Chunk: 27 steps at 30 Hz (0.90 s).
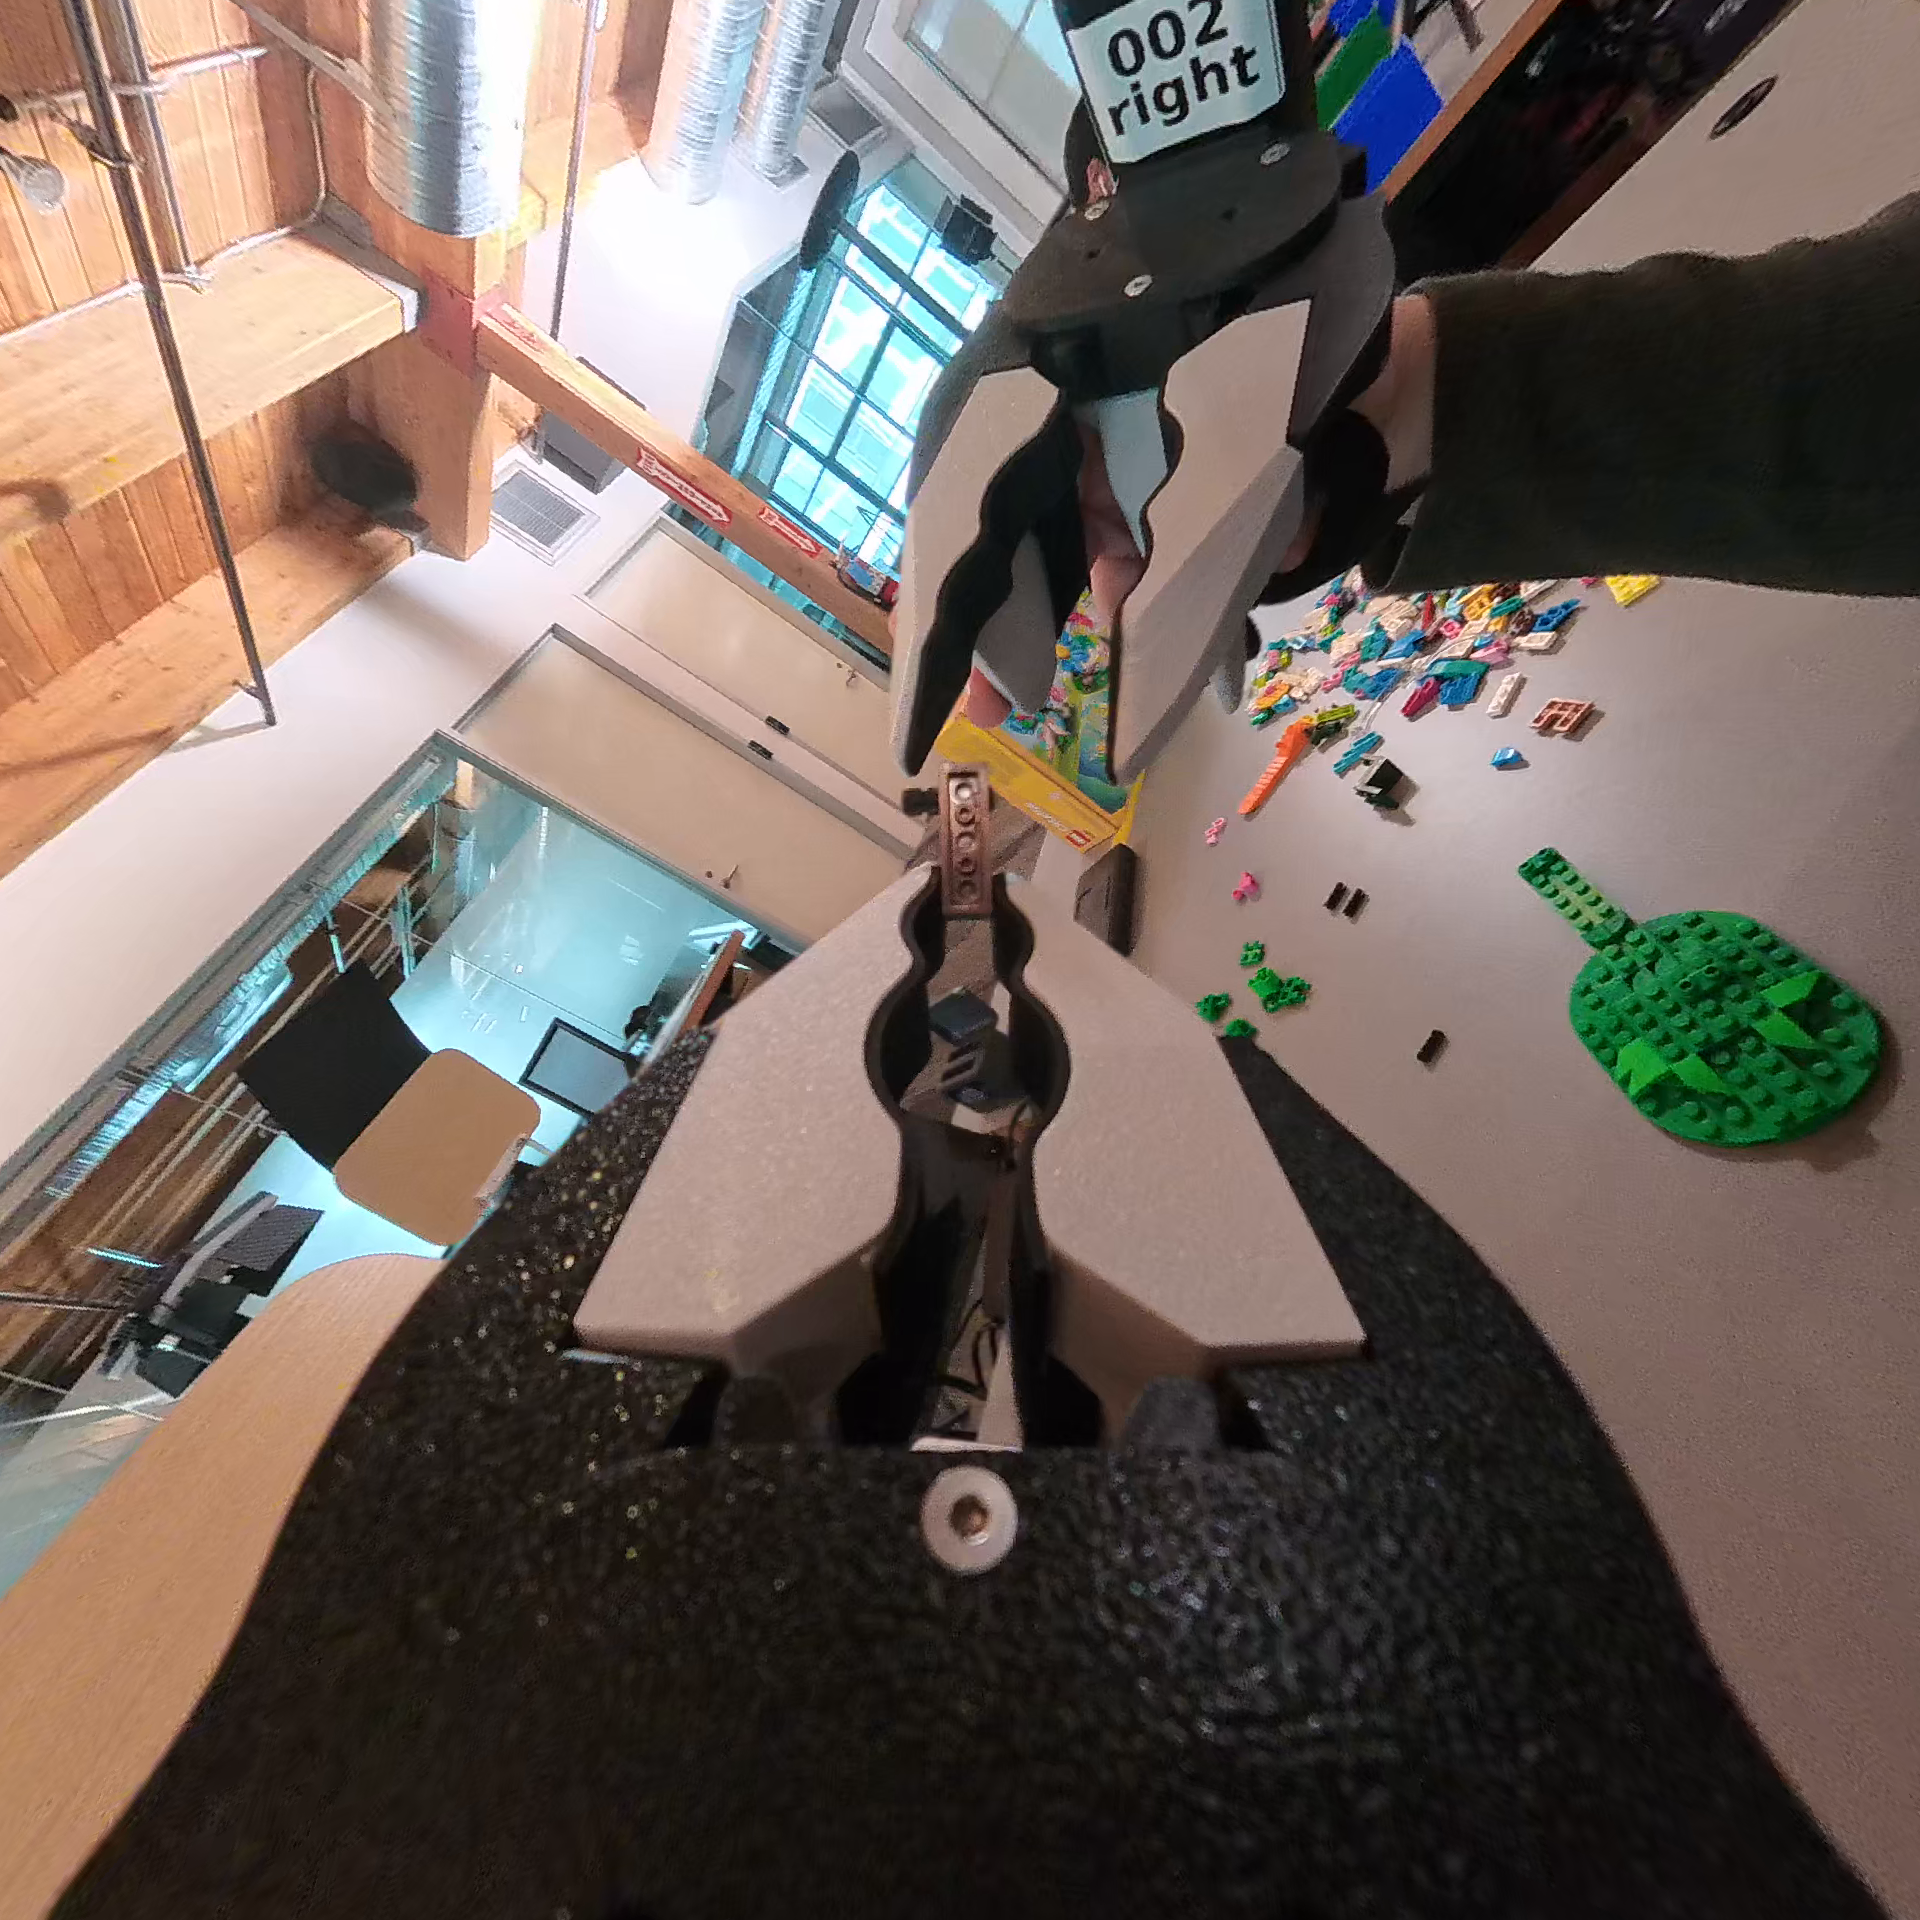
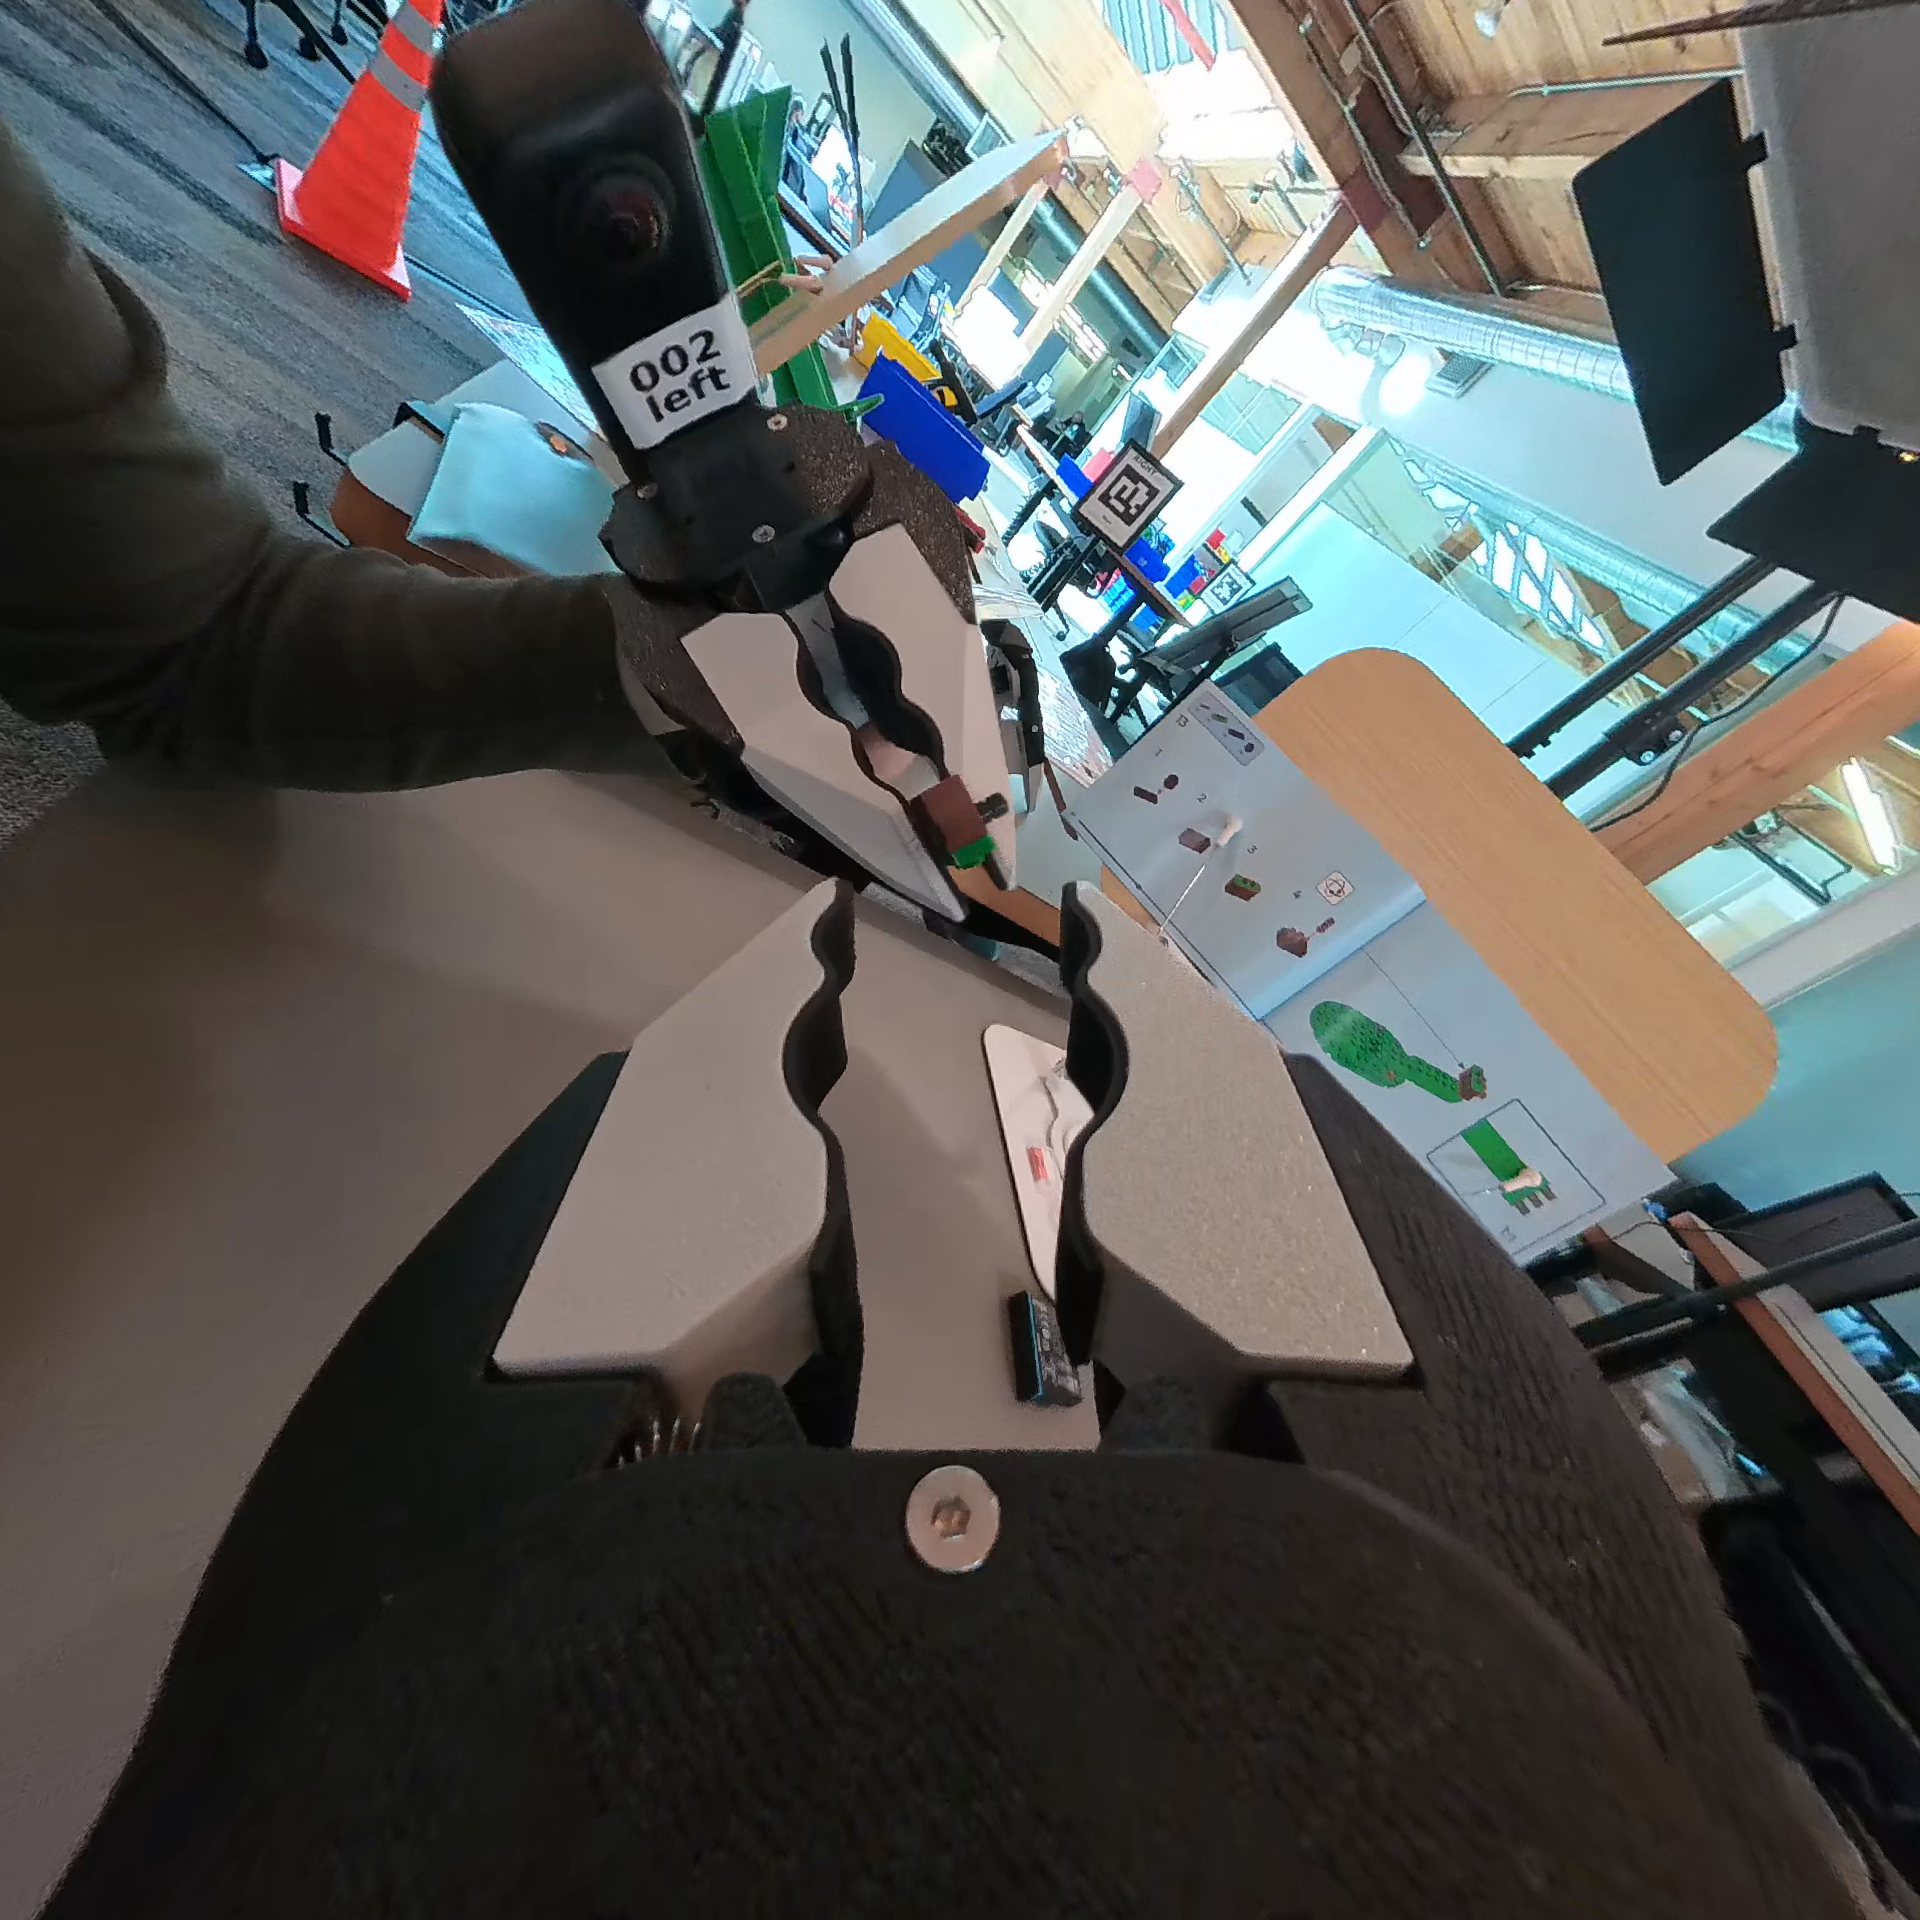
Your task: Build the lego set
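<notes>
Left gripper (image 1: 964,883) held up off the surface (image 1: 1558,1351), fingers clamped on a small brown piece (image 1: 964,847); only its tip sticks out past the fingertips. In the right wrist view the same piece (image 2: 961,816) shows a green bit and a black peg attached.

Right gripper (image 2: 956,914) faces it, fingers apart and empty, tips just beside the brown piece but not touching.

Green leaf-shaped base (image 1: 1720,1023) lies flat on the surface, well apart from both grippers. Loose brick pile (image 1: 1413,655) farther off. Instruction sheet (image 2: 1340,956) propped behind.

Step, as I judge it: small sub-assembly in the air, 2 grippers meeting. Next move likely needs the right fingers to close on the exposed end squarely, then regrip or press; alignment is fine work, slip risk is high.
</notes>
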### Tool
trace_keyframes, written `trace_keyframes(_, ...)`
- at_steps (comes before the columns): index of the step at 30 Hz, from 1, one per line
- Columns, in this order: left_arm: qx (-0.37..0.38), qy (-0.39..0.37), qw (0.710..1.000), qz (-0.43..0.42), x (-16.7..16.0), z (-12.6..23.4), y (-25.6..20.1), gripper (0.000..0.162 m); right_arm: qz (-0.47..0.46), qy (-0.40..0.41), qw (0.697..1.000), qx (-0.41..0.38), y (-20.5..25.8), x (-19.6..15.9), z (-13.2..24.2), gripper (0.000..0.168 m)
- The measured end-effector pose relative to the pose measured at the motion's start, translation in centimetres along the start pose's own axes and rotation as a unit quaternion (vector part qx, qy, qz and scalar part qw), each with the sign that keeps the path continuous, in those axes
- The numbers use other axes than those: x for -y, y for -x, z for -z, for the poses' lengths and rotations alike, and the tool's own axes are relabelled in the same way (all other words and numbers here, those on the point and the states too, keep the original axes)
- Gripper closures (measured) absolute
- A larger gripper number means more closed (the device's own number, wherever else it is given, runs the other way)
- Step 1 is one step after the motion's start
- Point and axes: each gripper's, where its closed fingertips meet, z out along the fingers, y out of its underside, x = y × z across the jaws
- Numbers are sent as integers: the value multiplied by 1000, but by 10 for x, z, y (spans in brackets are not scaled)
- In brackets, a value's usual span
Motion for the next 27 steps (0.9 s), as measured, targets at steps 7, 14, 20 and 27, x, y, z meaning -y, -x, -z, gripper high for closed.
trace_keyframes(7, 58, 35, 991, -113, -1, 2, 8, 156, -14, 11, 1000, -10, -4, -4, -3, 132)
trace_keyframes(14, 116, 95, 952, -266, -6, -1, 12, 157, -179, -5, 983, 32, -2, 0, -8, 136)
trace_keyframes(20, 127, 120, 936, -307, -12, -2, 13, 157, -234, 16, 972, 13, -10, -11, -16, 140)
trace_keyframes(27, 119, 141, 933, -310, -20, -7, 10, 157, -245, 19, 969, 24, -8, -16, -19, 152)
